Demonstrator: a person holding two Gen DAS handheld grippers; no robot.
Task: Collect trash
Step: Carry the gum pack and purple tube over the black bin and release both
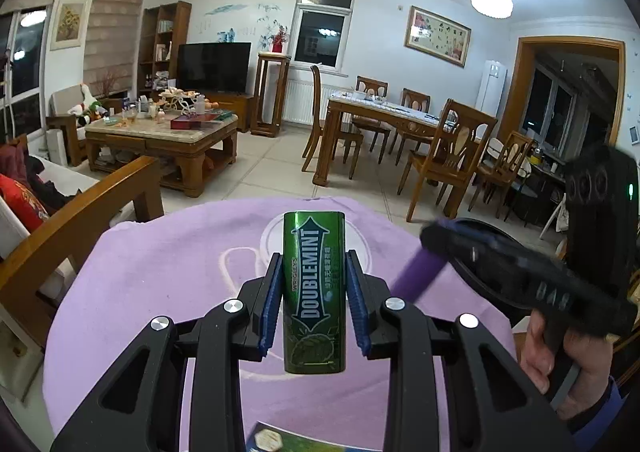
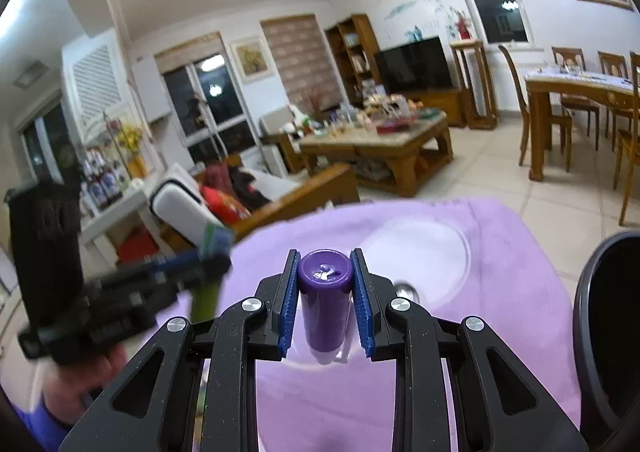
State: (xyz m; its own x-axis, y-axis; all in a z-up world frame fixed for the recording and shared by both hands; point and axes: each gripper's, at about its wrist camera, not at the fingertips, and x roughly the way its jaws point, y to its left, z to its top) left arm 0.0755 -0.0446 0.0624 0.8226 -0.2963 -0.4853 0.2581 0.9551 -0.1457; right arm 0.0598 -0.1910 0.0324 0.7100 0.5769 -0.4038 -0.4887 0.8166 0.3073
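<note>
Your left gripper [image 1: 314, 292] clamped on green gum tin [image 1: 314, 292], long axis upright, above desk [image 1: 160, 272] centre. Right gripper [image 2: 325, 302] clamped on purple tube [image 2: 325, 300]; dark bin [image 2: 608, 332] nearer right hand, off desk's right edge.

The gum tin [image 1: 314, 292] hangs above the cloth [image 1: 160, 272] (bin [image 2: 608, 328] at right).

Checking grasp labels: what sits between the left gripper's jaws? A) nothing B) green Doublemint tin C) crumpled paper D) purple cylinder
B: the left wrist view shows the left gripper with its blue pads closed on the green Doublemint tin; the purple cylinder is in the right gripper.
</note>
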